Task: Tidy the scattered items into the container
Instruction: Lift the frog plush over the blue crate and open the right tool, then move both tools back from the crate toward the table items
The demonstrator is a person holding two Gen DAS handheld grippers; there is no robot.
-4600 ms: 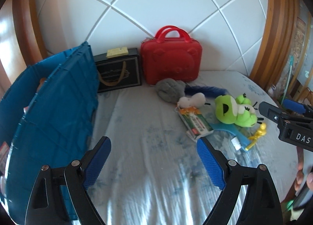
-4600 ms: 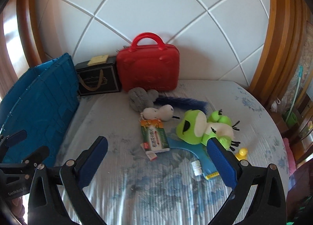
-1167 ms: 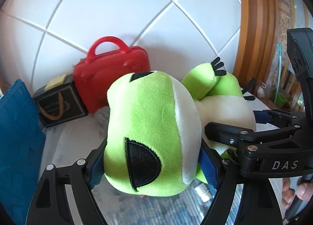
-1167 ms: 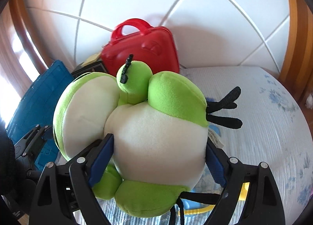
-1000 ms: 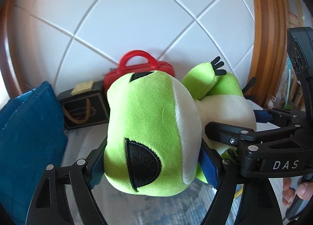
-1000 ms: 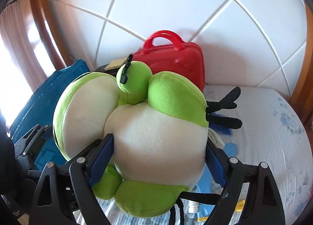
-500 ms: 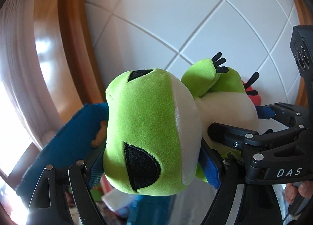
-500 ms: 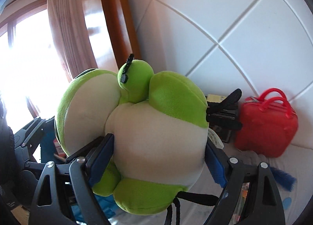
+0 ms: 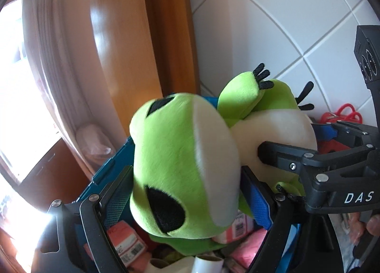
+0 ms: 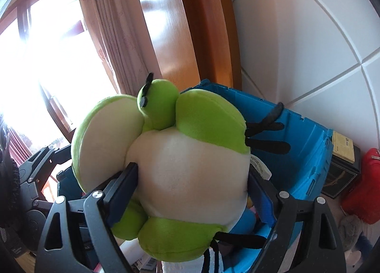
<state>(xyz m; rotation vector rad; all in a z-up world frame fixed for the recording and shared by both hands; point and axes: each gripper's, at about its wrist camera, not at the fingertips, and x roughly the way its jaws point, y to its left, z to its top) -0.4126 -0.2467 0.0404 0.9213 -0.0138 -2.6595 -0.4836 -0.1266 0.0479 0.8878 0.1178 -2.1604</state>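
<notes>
Both grippers, left gripper (image 9: 187, 192) and right gripper (image 10: 192, 185), clamp the green plush frog (image 9: 182, 166) mid-frame above the blue bin (image 10: 306, 144); delivery step, so next probably lower and release.

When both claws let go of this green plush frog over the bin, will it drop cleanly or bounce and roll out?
The green plush frog looks soft: it bulges around the right claw and left claw, so it probably lands dead. Its round body may settle atop the packets inside the blue bin.
</notes>
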